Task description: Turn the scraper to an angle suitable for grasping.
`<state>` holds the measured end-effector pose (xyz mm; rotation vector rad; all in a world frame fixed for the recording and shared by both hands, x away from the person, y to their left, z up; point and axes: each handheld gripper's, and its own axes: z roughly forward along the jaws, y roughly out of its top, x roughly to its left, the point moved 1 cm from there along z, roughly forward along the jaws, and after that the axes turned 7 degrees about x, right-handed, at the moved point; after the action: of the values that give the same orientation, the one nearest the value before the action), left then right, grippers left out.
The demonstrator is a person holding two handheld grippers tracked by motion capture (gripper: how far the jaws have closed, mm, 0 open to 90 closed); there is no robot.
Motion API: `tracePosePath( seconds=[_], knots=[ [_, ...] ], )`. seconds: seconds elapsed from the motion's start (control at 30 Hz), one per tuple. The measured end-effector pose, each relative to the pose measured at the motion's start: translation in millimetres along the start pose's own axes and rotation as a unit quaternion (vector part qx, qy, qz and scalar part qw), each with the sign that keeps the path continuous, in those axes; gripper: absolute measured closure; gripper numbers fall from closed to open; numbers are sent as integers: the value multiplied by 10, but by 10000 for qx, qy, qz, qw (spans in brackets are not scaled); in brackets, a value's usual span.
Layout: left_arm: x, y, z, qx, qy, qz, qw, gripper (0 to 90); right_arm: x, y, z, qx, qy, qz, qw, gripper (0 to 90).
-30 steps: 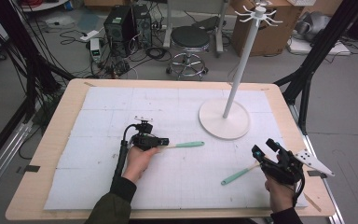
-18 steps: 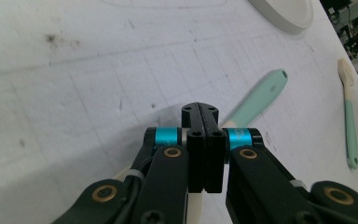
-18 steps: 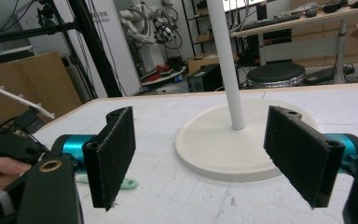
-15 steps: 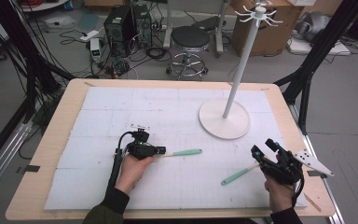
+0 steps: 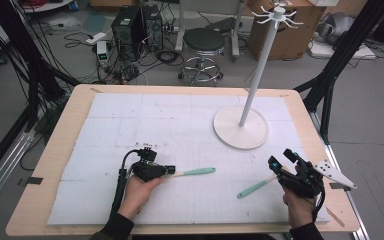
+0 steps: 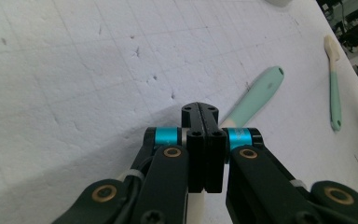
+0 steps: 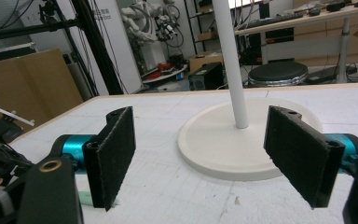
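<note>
On the pitted white foam mat [image 5: 130, 120], the left gripper [image 5: 171, 170] is pinching a slim mint-handled spatula [image 5: 195, 172]; the right gripper [image 5: 280, 161] is gaping wide.

Two spatulas [image 5: 195, 172] [image 5: 254, 187] lie before the stand [image 5: 240, 133].

No readable text, labels, brands or numbers. Small dark print on white mat [image 5: 145, 145] near left gripper [image 5: 169, 170], too small to read. Wall sign behind right gripper view blurred.
</note>
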<state>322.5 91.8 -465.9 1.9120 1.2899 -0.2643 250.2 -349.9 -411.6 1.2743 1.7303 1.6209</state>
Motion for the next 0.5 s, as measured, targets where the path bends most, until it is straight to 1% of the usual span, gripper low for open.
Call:
tracePosePath(
  seconds=[0.2, 0.37, 0.43, 0.5],
  knots=[
    [-11, -29, -5, -38, -2, 25, 10000, 899, -6, -2, 3, -9, -2, 17, 10000, 240],
    [-8, -29, -17, -21, -57, 61, 10000, 898, -9, -5, 3, 6, -1, -18, 10000, 240],
    [-18, -29, -40, -44, -101, 62, 9999, 899, -10, -4, 2, 7, -2, -9, 10000, 240],
    [-16, -23, -110, -92, -121, 135, 9998, 898, -10, -1, -4, -1, -5, 8, 10000, 240]
  ],
)
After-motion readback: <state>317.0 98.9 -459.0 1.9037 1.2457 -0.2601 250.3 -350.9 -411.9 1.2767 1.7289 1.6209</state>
